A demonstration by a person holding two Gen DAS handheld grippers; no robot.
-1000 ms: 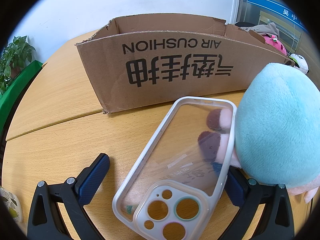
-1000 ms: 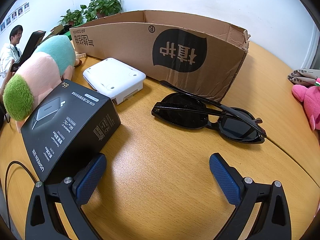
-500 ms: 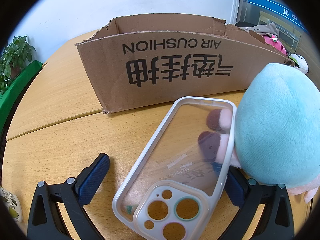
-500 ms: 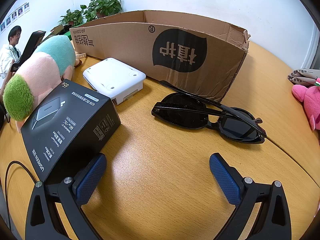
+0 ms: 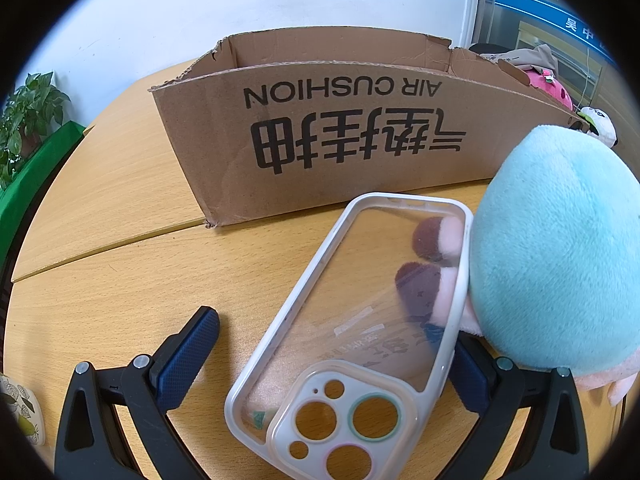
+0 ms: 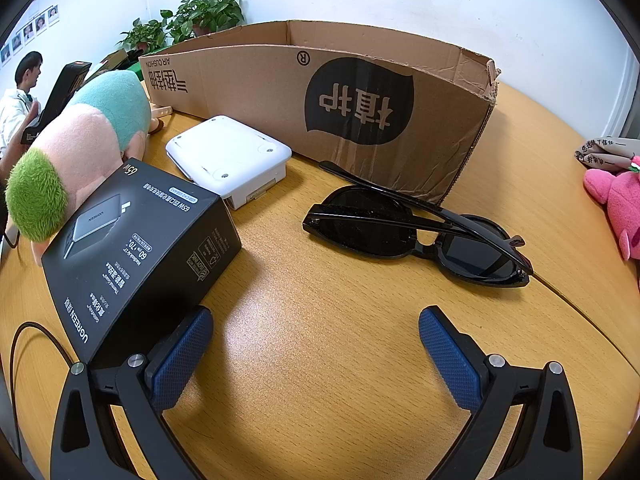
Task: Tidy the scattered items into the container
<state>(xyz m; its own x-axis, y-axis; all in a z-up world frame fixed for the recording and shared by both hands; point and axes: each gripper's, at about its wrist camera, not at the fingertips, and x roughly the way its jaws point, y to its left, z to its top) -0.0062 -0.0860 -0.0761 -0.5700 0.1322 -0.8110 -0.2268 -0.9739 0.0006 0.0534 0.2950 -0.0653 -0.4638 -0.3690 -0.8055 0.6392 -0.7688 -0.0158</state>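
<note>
An open cardboard box (image 5: 360, 136) stands on the round wooden table; it also shows in the right wrist view (image 6: 360, 92). In the left wrist view a clear phone case (image 5: 352, 328) leans on a teal plush toy (image 5: 556, 248), between the jaws of my open left gripper (image 5: 332, 344), whose right finger is partly hidden behind the case. In the right wrist view my right gripper (image 6: 316, 340) is open and empty above bare table. Black sunglasses (image 6: 416, 232) lie ahead of it, a black charger box (image 6: 136, 248) to its left, a white device (image 6: 228, 156) beyond.
The plush toy (image 6: 80, 148) lies left of the charger box. A pink plush (image 6: 620, 204) sits at the right table edge. A black cable (image 6: 36, 336) runs at the lower left. Potted plants (image 6: 192, 16) and a person (image 6: 20, 96) are behind the table.
</note>
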